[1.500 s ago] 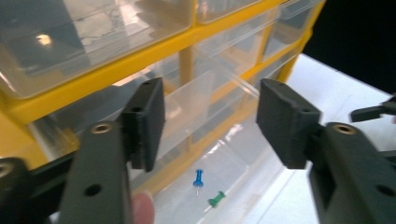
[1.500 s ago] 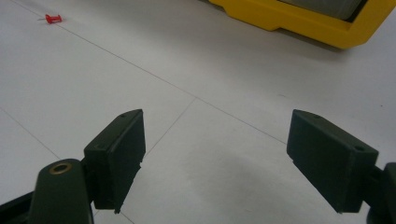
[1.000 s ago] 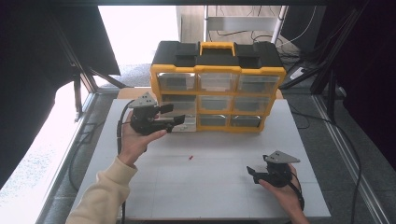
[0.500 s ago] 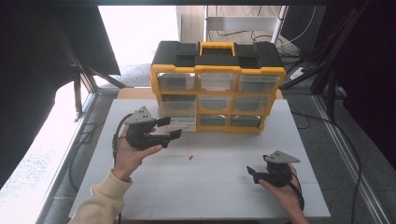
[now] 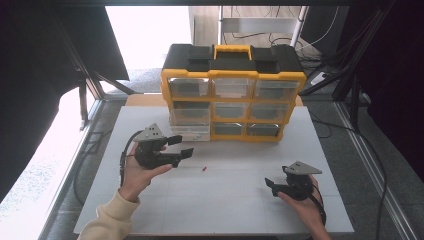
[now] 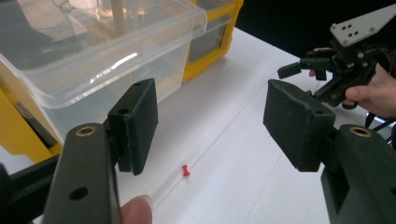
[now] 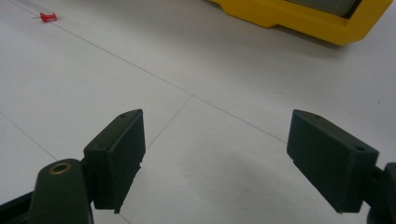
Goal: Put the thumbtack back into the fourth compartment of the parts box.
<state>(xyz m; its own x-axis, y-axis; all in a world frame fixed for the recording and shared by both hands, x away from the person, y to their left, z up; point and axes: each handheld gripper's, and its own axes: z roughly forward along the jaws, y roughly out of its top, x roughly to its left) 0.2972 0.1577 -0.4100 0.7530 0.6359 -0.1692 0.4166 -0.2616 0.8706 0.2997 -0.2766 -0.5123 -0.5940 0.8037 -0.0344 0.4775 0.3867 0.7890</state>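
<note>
Jaws of the left gripper (image 5: 181,146) stand wide apart with nothing between the pads, held above the white desk (image 5: 240,200) just in front of the yellow organiser (image 5: 233,75). In the left gripper view (image 6: 210,116) the pads frame a small red pushpin (image 6: 186,171) lying on the desk below and beyond them, untouched, with a clear plastic drawer (image 6: 107,51) pulled out of the organiser close on the left side of that view. From the high view the pushpin (image 5: 204,169) lies on the desk to the right of the left gripper, near it but apart, and well away from the right gripper (image 5: 272,186). That gripper sits low over the desk near the front right, gripped by the person's right hand (image 5: 305,207); in the right gripper view (image 7: 215,163) its jaws are also spread wide and empty, over bare desk, with the pushpin (image 7: 47,17) far off at the top left and the organiser's yellow base (image 7: 299,18) at the top.
</note>
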